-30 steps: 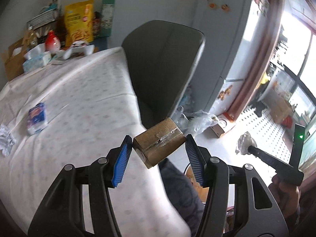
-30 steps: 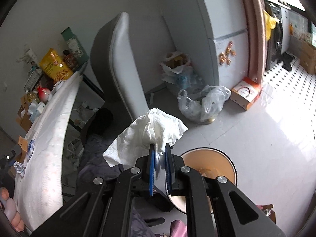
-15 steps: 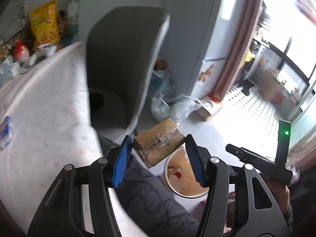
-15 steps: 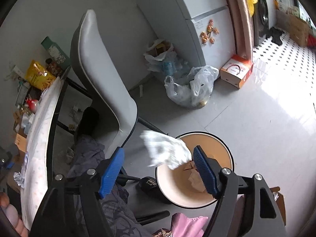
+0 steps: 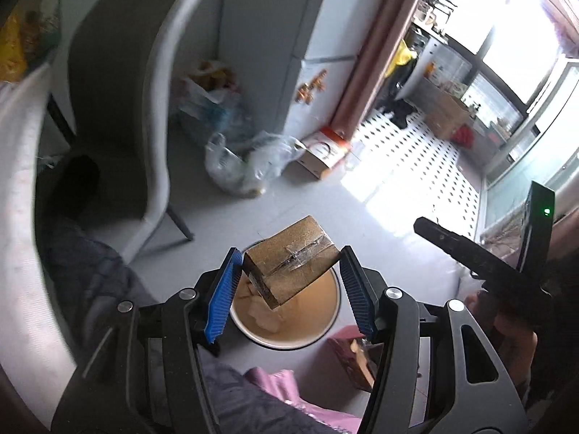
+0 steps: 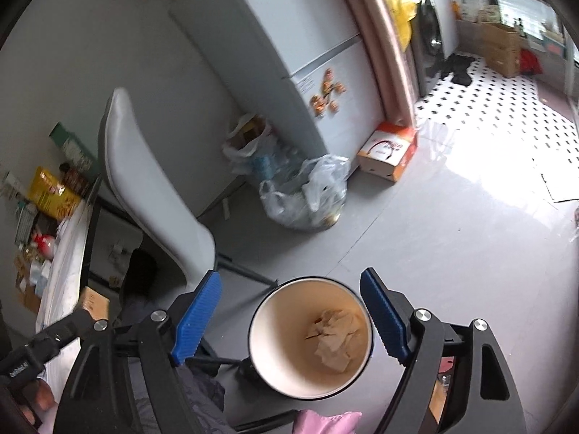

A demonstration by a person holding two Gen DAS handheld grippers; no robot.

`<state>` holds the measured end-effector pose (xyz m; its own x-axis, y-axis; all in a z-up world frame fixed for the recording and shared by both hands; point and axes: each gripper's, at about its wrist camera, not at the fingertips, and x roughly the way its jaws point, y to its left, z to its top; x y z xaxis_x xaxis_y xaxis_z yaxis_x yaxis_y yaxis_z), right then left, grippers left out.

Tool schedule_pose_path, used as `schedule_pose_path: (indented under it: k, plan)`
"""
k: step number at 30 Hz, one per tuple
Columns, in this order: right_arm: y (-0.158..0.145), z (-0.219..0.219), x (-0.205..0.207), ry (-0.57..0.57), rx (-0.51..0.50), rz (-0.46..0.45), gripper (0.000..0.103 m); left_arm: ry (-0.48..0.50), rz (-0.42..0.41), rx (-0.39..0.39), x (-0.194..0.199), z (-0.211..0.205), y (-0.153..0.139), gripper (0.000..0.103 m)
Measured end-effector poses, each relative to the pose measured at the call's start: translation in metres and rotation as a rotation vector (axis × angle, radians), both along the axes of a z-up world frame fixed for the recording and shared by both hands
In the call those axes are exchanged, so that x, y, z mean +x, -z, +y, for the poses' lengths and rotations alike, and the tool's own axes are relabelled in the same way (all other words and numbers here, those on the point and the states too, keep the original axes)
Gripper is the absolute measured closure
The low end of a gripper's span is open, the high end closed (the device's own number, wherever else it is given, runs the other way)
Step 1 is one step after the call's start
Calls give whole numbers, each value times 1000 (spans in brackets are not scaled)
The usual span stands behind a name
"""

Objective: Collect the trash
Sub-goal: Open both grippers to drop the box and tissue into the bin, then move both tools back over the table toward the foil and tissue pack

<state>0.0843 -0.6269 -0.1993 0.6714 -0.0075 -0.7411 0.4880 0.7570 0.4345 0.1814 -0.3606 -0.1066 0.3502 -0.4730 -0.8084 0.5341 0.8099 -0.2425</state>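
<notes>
My left gripper [image 5: 289, 285] is shut on a small brown taped cardboard box [image 5: 291, 260] and holds it right above a round tan waste bin [image 5: 318, 332] on the floor. Crumpled paper lies in the bin. My right gripper [image 6: 289, 311] is open and empty, its blue pads [image 6: 197, 316] either side of the same bin [image 6: 267, 358], which holds a crumpled tissue [image 6: 336, 340]. The right gripper also shows at the right of the left wrist view [image 5: 470, 253]; the left one shows at the lower left of the right wrist view [image 6: 47, 340].
A grey chair [image 6: 144, 195] stands left of the bin, next to the white-clothed table [image 6: 68, 253]. Plastic bags [image 6: 307, 195] and an orange-white carton [image 6: 387, 152] lie by the fridge [image 6: 289, 36]. Pink cloth [image 5: 275, 379] lies near the bin.
My right gripper opened and dropped the white tissue into the bin. My left gripper swung from the table over to the bin, still holding the box.
</notes>
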Motion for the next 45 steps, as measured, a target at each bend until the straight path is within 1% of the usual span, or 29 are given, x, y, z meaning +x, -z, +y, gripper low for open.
schedule_pose_path:
  k: [3,4,5,6,9,11,15,22,26,28,32,36,42,45]
  plan:
    - [3,-6,-4,17,4,7,25,13,37,-8,5,-9,7,45]
    - [4,-7,-4,21,5,9,25,27,55,-21,6,-13,9,41]
    - [5,-8,-3,23,6,10,25,40,68,-30,6,-14,10,27]
    - [5,-8,-3,24,7,11,25,44,65,-39,6,-14,9,14]
    - [3,-2,-1,15,-14,11,25,5,0,-25,2,-3,-2,6]
    - [1,6,2,-5,-24,6,25,-10,-23,-30,2,9,-12,6]
    - [-4,16,9,-43,-24,-2,25,-97,-78,-16,4,47,-31,6]
    - [-25,60,25,-178,-71,-24,25,-265,-120,-39,0,130,-51,6]
    - [-39,80,33,-209,-75,-41,24,-327,-131,-60,-5,162,-57,6]
    - [-49,93,39,-231,-90,-48,24,-355,-150,-76,-9,179,-62,6]
    - [-69,121,44,-279,-135,-66,20,-408,-190,-108,-18,207,-70,6]
    - [-85,146,48,-315,-158,-85,18,-451,-211,-131,-26,232,-76,6]
    - [-104,180,55,-356,-171,-107,8,-517,-244,-162,-40,277,-85,6]
    - [-116,200,58,-395,-177,-129,8,-559,-243,-187,-44,302,-86,6]
